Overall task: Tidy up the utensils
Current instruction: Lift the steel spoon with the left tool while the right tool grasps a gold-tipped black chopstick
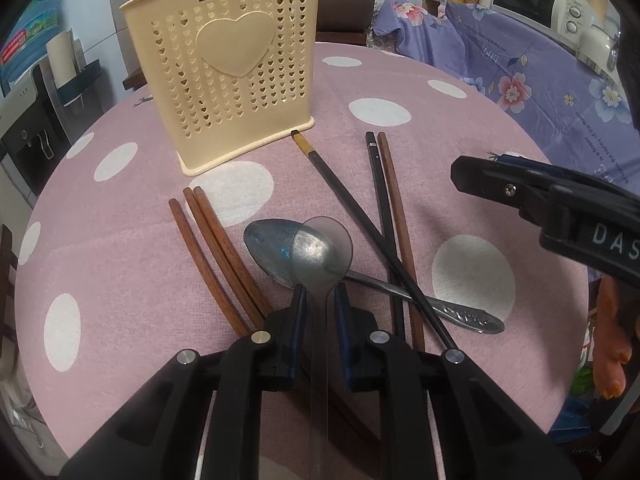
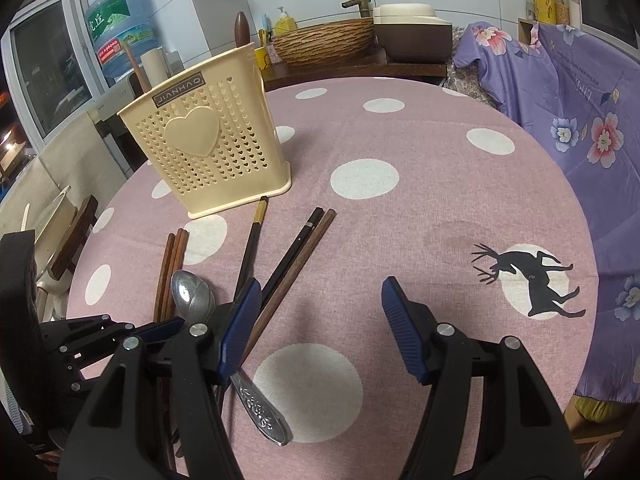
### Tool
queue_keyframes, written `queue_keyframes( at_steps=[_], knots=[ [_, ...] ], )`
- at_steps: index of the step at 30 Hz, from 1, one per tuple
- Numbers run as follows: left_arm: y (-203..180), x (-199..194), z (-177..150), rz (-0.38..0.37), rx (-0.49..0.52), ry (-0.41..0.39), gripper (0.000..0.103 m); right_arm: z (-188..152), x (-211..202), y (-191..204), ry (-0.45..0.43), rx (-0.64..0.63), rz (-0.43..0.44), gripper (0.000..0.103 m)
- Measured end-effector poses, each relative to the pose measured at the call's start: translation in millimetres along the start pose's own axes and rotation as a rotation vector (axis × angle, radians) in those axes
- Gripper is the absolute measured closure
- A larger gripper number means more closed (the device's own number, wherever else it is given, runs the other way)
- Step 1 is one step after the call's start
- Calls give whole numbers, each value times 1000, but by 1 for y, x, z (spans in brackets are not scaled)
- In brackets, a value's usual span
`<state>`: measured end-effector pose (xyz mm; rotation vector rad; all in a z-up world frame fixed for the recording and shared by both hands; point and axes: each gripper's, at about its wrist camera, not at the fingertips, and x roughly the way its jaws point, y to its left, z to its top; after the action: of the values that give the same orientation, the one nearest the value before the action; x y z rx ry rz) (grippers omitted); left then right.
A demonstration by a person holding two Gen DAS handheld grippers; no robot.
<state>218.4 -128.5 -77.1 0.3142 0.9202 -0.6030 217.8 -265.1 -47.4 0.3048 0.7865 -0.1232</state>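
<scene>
My left gripper [image 1: 320, 300] pinches translucent grey plastic spoon [image 1: 322, 252] by its neck, bowl over steel spoon [image 1: 280, 252] on pink dotted tablecloth [image 1: 120, 264]. R gripper [image 2: 316, 312]: jaws wide, nothing between. Wooden chopsticks [image 1: 216, 248] alongside; beyond, cream heart-perforated utensil holder [image 1: 224, 76].

Microwave [image 1: 532, 2], water jug [image 2: 120, 24], woven basket [image 2: 324, 40], floral cloth [image 2: 568, 112]

Left gripper [image 1: 320, 300] clamped on translucent plastic spoon [image 1: 322, 248], its bowl over metal spoon [image 1: 280, 254]; cream utensil holder [image 1: 224, 68] behind.
</scene>
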Motion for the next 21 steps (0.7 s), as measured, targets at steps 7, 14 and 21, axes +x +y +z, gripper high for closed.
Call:
queue_keyframes(
  at_steps=[7,14,21],
  knots=[
    [8,-10,1,-2,-50,-49,98,6,7,5,24,-15,32,47],
    [23,-32,8,-6,-120,-138,98,23,22,21,66,-36,87,51],
    [40,-57,17,-19,-203,-256,98,44,60,46,150,-68,121,66]
  ],
)
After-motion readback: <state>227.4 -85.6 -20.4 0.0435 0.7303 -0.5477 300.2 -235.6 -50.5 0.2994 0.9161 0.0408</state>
